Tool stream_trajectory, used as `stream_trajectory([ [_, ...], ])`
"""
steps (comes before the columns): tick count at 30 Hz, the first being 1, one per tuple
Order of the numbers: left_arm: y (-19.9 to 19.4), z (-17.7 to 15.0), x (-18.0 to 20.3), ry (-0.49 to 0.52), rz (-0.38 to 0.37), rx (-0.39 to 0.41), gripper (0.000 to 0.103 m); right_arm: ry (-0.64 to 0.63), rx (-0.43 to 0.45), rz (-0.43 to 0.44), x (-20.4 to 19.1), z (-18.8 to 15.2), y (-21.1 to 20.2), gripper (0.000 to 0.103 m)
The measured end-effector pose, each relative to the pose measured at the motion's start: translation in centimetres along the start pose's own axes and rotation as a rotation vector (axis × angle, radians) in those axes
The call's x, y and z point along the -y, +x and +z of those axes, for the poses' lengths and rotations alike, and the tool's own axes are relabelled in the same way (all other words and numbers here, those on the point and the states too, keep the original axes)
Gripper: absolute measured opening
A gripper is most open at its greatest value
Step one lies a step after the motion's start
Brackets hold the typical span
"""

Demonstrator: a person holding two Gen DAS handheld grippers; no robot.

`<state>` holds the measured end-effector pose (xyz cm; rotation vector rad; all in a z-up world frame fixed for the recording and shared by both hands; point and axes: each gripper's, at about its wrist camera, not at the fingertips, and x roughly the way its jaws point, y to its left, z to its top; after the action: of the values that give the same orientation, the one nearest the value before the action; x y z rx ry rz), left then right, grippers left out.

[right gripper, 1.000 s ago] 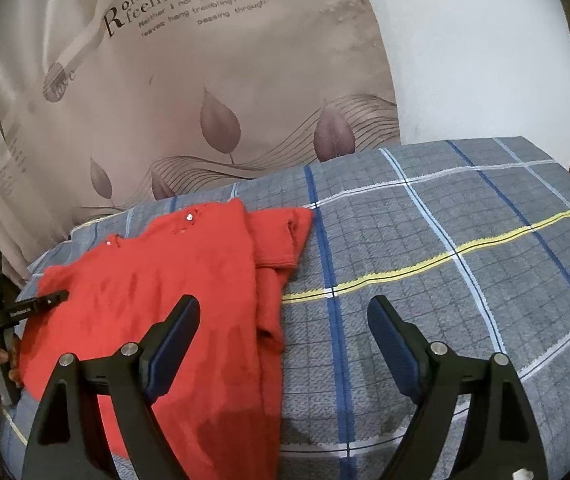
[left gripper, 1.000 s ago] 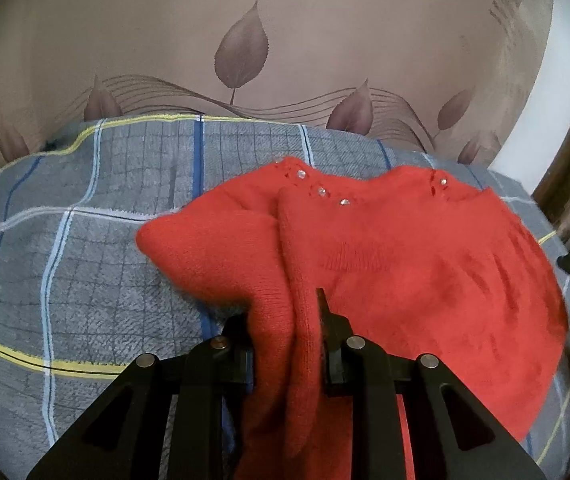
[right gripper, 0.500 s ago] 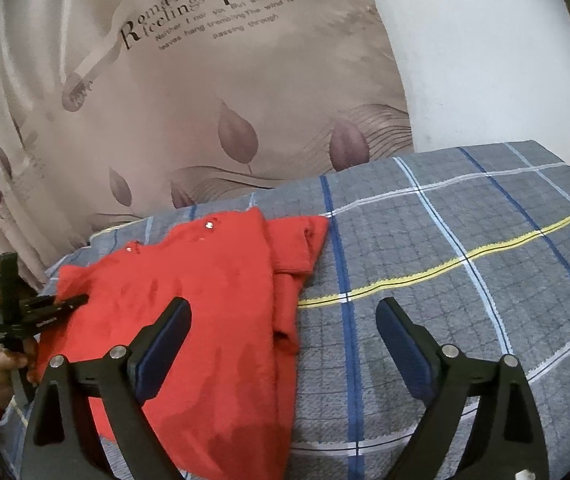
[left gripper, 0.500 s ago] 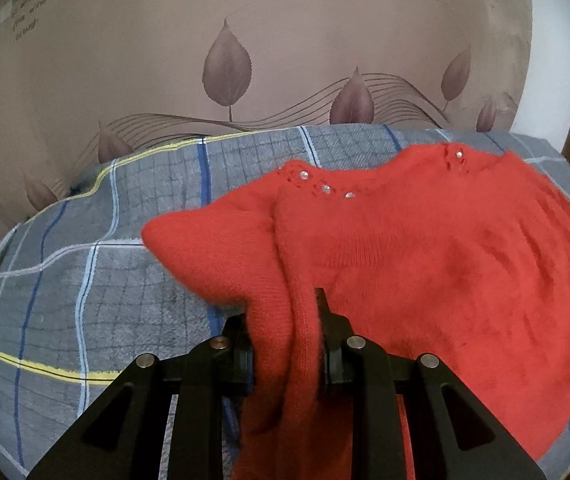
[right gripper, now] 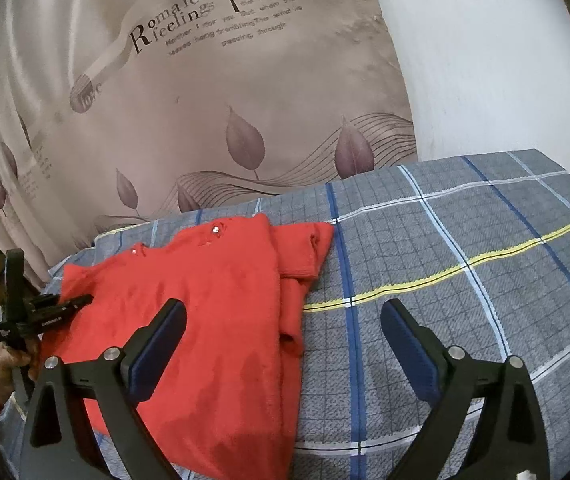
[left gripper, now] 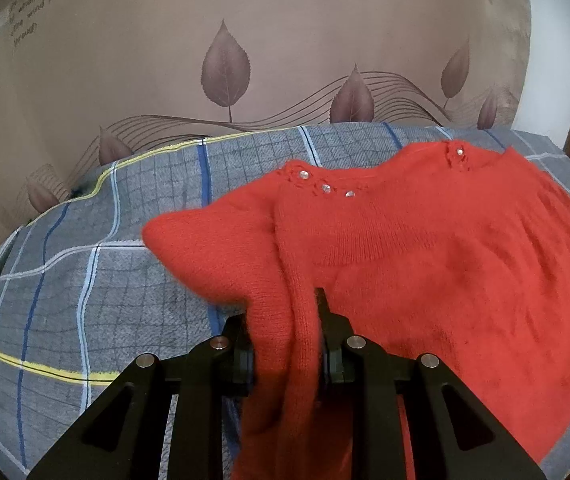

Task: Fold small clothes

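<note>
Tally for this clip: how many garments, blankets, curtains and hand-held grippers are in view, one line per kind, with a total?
Red sweater: 1
Plaid blanket: 1
Leaf-print curtain: 1
Hand-held grippers: 2, the left hand-held gripper clamped on a sleeve, the right hand-held gripper open and empty
Total: 5

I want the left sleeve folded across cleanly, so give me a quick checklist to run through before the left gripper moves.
1. Left gripper shut on the red sweater sleeve: ok.
2. Right gripper open, its jaws having just widened, nothing between them: ok.
3. Right sleeve already folded in: ok.
4. Sweater body flat on the plaid blanket: ok.
5. Right gripper pinning the body: not ok, it hovers.
6. Left sleeve cuff free: cannot tell, hidden below the gripper.
</note>
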<state>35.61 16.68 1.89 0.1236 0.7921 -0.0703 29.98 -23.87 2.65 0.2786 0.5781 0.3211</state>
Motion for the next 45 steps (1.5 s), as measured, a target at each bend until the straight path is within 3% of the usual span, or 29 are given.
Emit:
stream_trajectory([
  [20, -0.1, 0.2, 0.8, 0.054, 0.046, -0.009, 0.023, 0.0, 0.034, 0.027, -0.2, 0.1, -0.9, 0.1],
  [28, -0.6, 3.6, -0.6, -0.103, -0.072, -0.176, 0.02, 0.015, 0.04, 0.067, 0.1, 0.0, -1.3, 0.1],
  [32, -1.6, 5.7, 0.4, -0.157, -0.133, -0.216, 0.019, 0.023, 0.052, 0.094, 0.2, -0.1, -1.7, 0.101],
  [39, -2.7, 9.9, 5.7, -0.202, -0.231, -0.28, 0.018, 0.036, 0.073, 0.136, 0.4, -0.1, -2.2, 0.101],
  [45, -1.3, 11.8, 12.4, -0.228, -0.308, -0.31, 0.018, 0.057, 0.085, 0.175, 0.8, -0.1, -2.6, 0.101],
])
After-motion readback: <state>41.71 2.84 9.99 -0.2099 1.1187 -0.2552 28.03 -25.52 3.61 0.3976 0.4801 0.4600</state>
